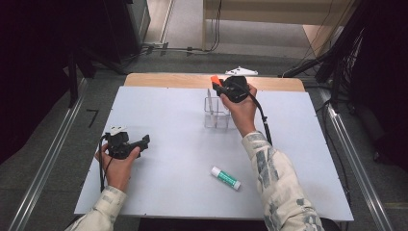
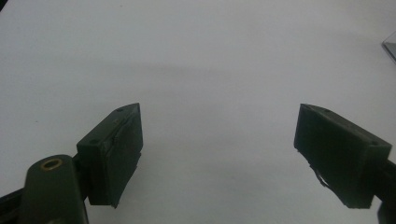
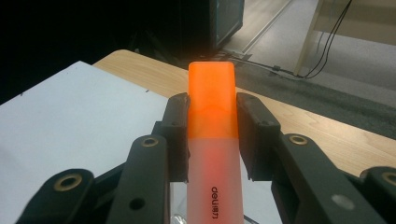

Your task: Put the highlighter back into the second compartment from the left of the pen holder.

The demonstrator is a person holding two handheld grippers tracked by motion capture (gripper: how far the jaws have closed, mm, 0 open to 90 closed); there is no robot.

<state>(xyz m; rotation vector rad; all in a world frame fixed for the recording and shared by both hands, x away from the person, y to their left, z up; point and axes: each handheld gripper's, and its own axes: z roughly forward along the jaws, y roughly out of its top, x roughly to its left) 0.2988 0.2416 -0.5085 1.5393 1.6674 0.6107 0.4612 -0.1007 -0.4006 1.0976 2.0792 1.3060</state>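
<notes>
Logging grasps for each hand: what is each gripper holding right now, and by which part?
The right gripper holds an orange highlighter, its fingers clamped on the sides where the orange cap meets the frosted barrel. The left gripper is open and holds nothing.

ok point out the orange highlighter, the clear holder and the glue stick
orange highlighter (image 3: 211, 100), right gripper view, on its orange cap between the pads
clear holder (image 1: 215, 115), high view, on its front wall
glue stick (image 1: 226, 178), high view, on its green label
</notes>
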